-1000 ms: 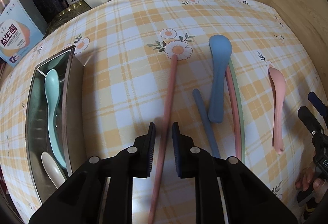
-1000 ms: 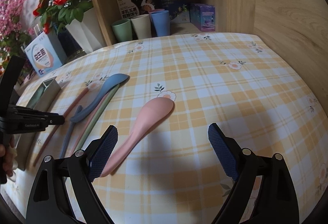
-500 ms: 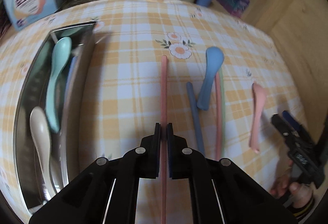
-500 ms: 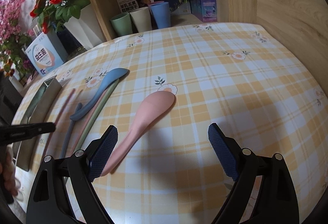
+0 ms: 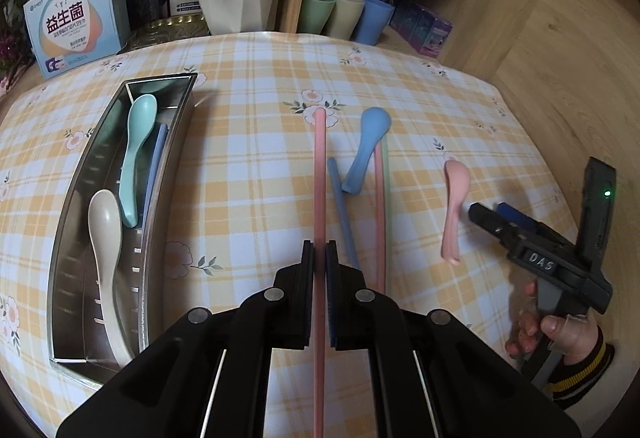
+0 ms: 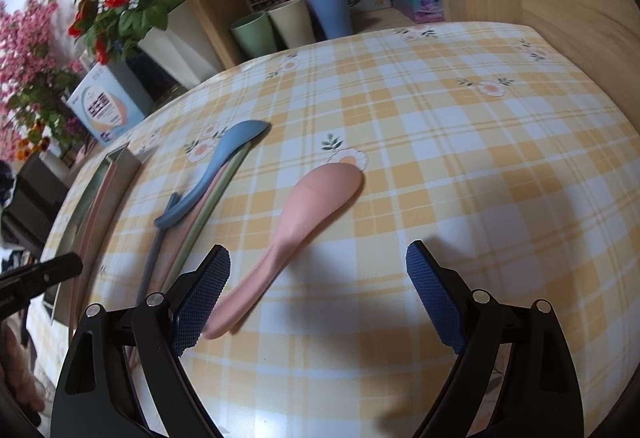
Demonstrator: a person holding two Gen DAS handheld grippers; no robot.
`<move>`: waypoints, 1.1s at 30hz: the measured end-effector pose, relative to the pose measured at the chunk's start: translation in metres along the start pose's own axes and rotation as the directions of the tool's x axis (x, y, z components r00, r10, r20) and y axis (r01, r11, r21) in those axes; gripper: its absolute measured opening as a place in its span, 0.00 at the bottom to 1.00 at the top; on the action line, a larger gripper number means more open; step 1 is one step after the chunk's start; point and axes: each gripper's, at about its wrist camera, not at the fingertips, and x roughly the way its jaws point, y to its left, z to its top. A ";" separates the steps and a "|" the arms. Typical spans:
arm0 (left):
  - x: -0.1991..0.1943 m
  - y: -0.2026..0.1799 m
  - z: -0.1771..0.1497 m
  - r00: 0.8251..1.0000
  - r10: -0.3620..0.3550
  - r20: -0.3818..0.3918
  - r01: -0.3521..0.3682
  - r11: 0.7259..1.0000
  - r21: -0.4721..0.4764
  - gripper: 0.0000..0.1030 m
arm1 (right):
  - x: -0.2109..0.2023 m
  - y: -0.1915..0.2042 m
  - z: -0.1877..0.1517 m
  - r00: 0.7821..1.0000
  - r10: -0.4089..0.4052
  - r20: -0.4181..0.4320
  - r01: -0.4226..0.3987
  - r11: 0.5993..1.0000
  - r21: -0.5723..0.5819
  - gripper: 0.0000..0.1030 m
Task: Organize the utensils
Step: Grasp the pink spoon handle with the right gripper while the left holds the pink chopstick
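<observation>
- While my left gripper (image 5: 319, 258) is clamping the pink chopstick (image 5: 319, 173) near its middle, I'm judging the carry to the steel tray (image 5: 80, 318) is in hand.
- I'm thinking the next move needs the stick swung left and lined up lengthwise beside the teal spoon (image 5: 136, 153) and cream spoon (image 5: 106, 238).
- My left gripper is pointing steeply down at the tablecloth (image 5: 248, 165).
- My right gripper (image 6: 320, 294) is hanging with fingers wide apart, straddling the pink spoon (image 6: 304, 222) handle, gripping nothing.
</observation>
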 end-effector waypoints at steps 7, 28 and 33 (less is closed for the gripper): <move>-0.009 0.005 -0.004 0.999 -0.027 0.017 0.027 1.000 -0.014 0.05 | 0.006 0.009 -0.002 0.999 0.011 -0.042 -0.013 0.999 -0.041 0.73; -0.032 0.027 -0.014 0.991 -0.119 0.065 0.124 0.989 -0.083 0.05 | 0.020 0.038 0.007 0.984 -0.069 -0.164 0.073 0.997 0.018 0.48; -0.036 0.032 -0.015 0.988 -0.130 0.078 0.137 0.986 -0.099 0.05 | 0.031 0.047 0.014 0.974 -0.144 -0.177 0.145 0.989 -0.004 0.47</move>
